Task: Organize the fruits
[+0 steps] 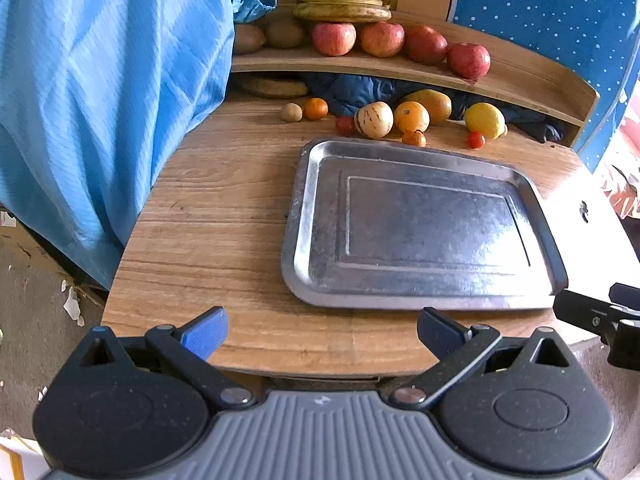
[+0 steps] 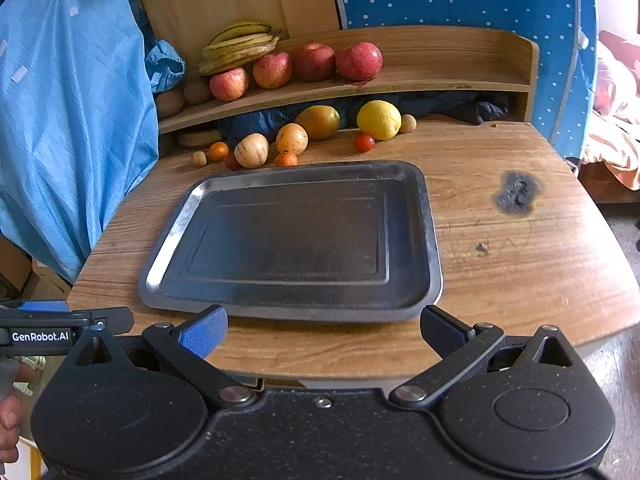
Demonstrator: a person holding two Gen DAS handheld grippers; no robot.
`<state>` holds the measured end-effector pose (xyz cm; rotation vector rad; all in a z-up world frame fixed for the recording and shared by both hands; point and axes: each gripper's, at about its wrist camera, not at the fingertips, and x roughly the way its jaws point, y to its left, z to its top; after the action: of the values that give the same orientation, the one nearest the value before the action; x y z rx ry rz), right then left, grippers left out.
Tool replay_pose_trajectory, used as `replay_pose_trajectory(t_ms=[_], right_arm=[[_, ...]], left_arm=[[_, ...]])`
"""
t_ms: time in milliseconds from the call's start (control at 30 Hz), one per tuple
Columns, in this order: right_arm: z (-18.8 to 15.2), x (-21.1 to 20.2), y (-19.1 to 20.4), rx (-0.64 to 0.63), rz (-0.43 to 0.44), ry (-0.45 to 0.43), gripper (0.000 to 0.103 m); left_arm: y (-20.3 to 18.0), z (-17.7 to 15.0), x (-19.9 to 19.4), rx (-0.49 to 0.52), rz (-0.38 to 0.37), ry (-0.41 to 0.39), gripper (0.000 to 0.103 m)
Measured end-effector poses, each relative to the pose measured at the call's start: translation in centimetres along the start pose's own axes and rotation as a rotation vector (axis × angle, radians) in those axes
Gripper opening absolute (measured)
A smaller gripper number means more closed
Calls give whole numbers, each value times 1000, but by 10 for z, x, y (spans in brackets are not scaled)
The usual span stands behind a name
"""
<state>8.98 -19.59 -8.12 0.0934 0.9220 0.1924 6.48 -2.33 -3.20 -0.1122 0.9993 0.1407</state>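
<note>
i had both grippers at the near edge of the wooden table [image 2: 520, 280], neither holding anything. the left gripper [image 1: 322, 334] had its fingers spread wide apart over the table edge, and the right gripper [image 2: 324, 332] was the same, fingers well apart with only bare wood and the front rim of the tray between them. in the right wrist view the left gripper showed at the far left edge, with part of a hand [image 2: 8, 420] below it.

the metal tray [image 2: 434, 240] lay flat in the middle of the table, with nothing on it. beyond its far rim the loose fruit sat in a ragged row on the tabletop: a lemon [image 2: 378, 119], a mango [image 2: 319, 121] beside it, an orange [image 2: 291, 138], a pale striped melon [image 2: 251, 150], a small tangerine [image 2: 218, 151], another small orange fruit [image 2: 286, 159] just beside the tray's far rim, and a cherry tomato [image 2: 364, 142] near the lemon. a second small red fruit lay next to the striped melon, partly hidden.

on the raised wooden shelf [image 2: 460, 80] behind them i saw four red apples [image 2: 272, 70] in a line, a bunch of bananas [image 2: 240, 46] resting behind them, and brownish kiwis at the left end. blue cloth [image 1: 100, 100] hung over the table's left side.
</note>
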Motion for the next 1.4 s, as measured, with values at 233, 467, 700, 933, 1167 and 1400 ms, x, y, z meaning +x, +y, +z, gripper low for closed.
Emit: replay_pose_trajectory(t_ms=[233,467,700,933,1167,1400], right_arm=[[23,16,-15,-31,36,6,102],[44,34,-33,-59,69,27,102],[60,46,-45,-100,105,50,102],[67,52,-52,-123,131,55,102],[74,56,-54,-126,148,54,102],[81,63,-45,-138,155,52,102]], left_arm=[[-14,19,14,-27,24,7,102],[-32,37,24,-45,57,13,102],[-45,49,27,-70,108,9,102],[-56,59,26,-63,128,-8,102],[-56,67,28,-63,136,-11,102],[-45,77,37,-64,125,-19,102]])
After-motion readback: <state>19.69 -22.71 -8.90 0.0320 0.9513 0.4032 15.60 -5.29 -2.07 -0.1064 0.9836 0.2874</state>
